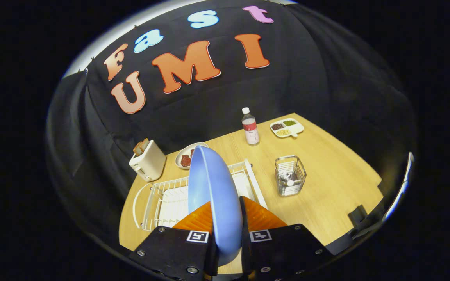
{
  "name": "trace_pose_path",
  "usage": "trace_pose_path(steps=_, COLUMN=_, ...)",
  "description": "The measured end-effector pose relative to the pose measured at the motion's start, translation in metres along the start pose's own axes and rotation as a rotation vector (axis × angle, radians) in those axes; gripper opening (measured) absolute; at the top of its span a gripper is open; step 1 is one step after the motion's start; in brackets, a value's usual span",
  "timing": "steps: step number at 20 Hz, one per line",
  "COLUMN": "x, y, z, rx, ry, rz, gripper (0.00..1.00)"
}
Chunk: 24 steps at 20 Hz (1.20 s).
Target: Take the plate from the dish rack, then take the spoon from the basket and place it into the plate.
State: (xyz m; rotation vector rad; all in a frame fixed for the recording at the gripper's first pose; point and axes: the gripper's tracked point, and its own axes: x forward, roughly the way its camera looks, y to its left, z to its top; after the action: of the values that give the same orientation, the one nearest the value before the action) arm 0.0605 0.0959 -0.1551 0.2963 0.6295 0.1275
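A hand-held gripper with orange fingers is closed on a blue plate, which stands on edge between the two fingers, one finger pressing on each face, above a white wire dish rack on a wooden table. Beyond the fingers and to the right of the rack stands a small wire basket with what looks like a spoon inside. Farther back are a cream toaster, a plate of food, a clear bottle and a divided snack tray.
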Motion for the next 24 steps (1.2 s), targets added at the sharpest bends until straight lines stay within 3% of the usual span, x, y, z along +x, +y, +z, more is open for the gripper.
trace_pose_path(steps=7, x=-0.035, y=-0.034, z=-0.081, rx=0.206, ry=0.094, rz=0.082, gripper=0.23)
trace_pose_path(steps=14, x=-0.017, y=-0.041, z=-0.158, rx=0.398, ry=0.217, rz=0.182, gripper=0.23)
trace_pose_path(steps=19, x=0.002, y=-0.04, z=-0.207, rx=0.429, ry=0.318, rz=0.192, gripper=0.24)
trace_pose_path(steps=24, x=0.021, y=-0.038, z=-0.22, rx=0.455, ry=0.367, rz=0.189, gripper=0.24)
